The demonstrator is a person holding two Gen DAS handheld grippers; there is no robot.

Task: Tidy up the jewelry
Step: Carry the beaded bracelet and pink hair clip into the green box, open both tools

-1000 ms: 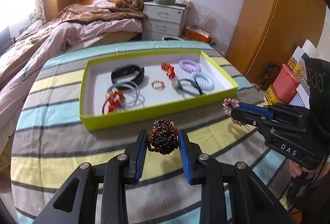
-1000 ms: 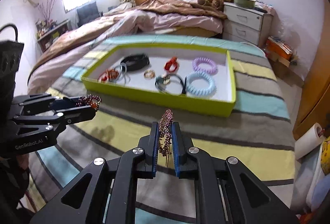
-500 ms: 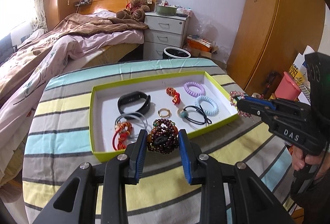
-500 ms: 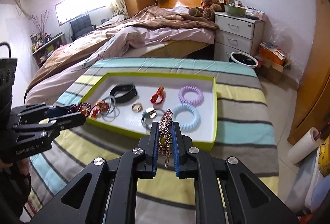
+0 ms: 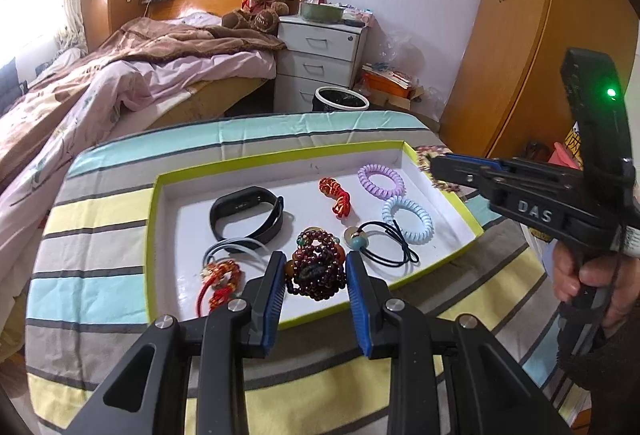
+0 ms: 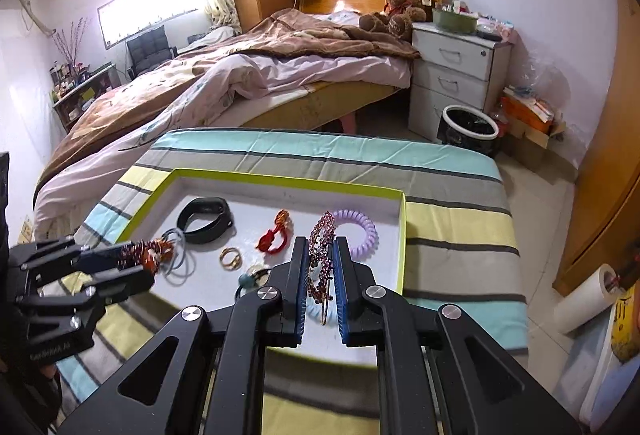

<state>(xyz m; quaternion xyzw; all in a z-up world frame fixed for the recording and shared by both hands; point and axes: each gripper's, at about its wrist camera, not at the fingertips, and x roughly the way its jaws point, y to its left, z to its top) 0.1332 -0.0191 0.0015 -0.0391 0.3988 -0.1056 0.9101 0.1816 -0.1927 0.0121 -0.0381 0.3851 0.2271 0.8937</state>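
Your left gripper [image 5: 316, 277] is closed on a dark red bead bracelet [image 5: 316, 267], bunched between the blue pads, above the near edge of the green tray [image 5: 154, 235]. Your right gripper [image 6: 321, 275] clamps a pink crystal hair clip [image 6: 322, 255]; its long axis runs along the fingers and points to 12 o'clock, over the tray's right part. In the tray, a black wristband [image 5: 246, 213] lies at 11 o'clock from the bracelet, and a purple spiral hair tie [image 5: 380, 179] at 1 o'clock.
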